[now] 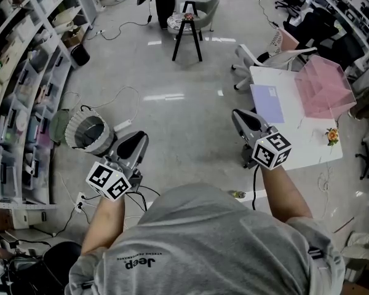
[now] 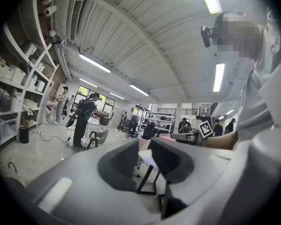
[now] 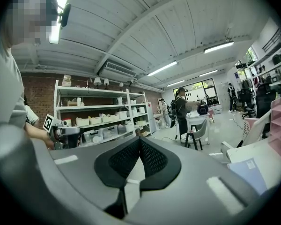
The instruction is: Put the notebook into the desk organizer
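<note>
From the head view, a person is standing short of the white table (image 1: 307,145), where the notebook (image 1: 267,102) is lying flat just beside the pink desk organizer (image 1: 325,86). The left gripper (image 1: 139,139) and right gripper (image 1: 238,117) are hovering over the floor. In the left gripper view, the jaws are sitting all but together, with nothing between them. In the right gripper view, the jaws are pressing together, empty, and the notebook is showing at lower right. The approach looks to be just beginning; the next move probably calls for opening a gripper and reaching for the notebook's edge.
</note>
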`<state>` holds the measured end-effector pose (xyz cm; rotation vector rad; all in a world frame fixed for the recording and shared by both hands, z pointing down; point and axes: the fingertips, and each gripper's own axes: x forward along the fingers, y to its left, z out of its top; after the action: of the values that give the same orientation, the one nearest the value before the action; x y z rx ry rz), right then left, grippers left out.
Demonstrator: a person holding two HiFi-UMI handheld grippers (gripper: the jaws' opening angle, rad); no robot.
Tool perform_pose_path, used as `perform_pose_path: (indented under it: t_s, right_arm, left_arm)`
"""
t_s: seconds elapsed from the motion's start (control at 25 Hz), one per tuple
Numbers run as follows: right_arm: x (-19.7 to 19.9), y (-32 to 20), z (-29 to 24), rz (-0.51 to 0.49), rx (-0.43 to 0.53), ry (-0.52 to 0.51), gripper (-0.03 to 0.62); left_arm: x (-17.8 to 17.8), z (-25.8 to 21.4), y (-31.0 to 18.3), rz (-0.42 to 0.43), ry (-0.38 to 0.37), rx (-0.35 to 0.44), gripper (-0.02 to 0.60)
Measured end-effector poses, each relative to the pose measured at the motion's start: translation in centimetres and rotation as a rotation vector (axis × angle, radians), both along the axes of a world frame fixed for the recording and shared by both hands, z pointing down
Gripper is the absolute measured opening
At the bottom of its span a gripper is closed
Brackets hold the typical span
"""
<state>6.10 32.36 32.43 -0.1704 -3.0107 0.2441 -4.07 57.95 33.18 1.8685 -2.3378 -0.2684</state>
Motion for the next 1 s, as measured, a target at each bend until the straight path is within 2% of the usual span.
perform_pose_path:
  t_s: [0.08,0.12,0.24,0.32,0.52,1.0]
  right_arm:
    - [0.1,-0.2,0.1,-0.003,0.002,0.002,0.003]
    - [0.1,-0.3,0.2,-0.006,0.003,0.003,0.003]
    - [0.1,-0.6,0.3,-0.012,0.004,0.003,0.003]
    - [0.1,-0.9,0.3,-0.015,0.004,0.002,0.003]
    - [0.7,-2.6,0.1,-0.032,0.013,-0.005,0.003]
    - [4.3,-11.4,-1.0,-0.084,0.059,-0.009,0.003]
  left_arm:
    - [0.4,0.1,-0.6,0.028,-0.003,-0.010,0.326]
    - [0.4,0.1,-0.8,0.032,-0.004,-0.010,0.402]
    - [-0.2,-0.1,-1.1,0.003,-0.003,-0.002,0.501]
    - [-0.5,0.0,-1.4,-0.008,-0.005,0.002,0.526]
    - [0.2,-0.5,-3.3,-0.021,-0.026,-0.003,0.534]
    - [3.6,-1.5,-9.2,-0.126,-0.019,0.007,0.548]
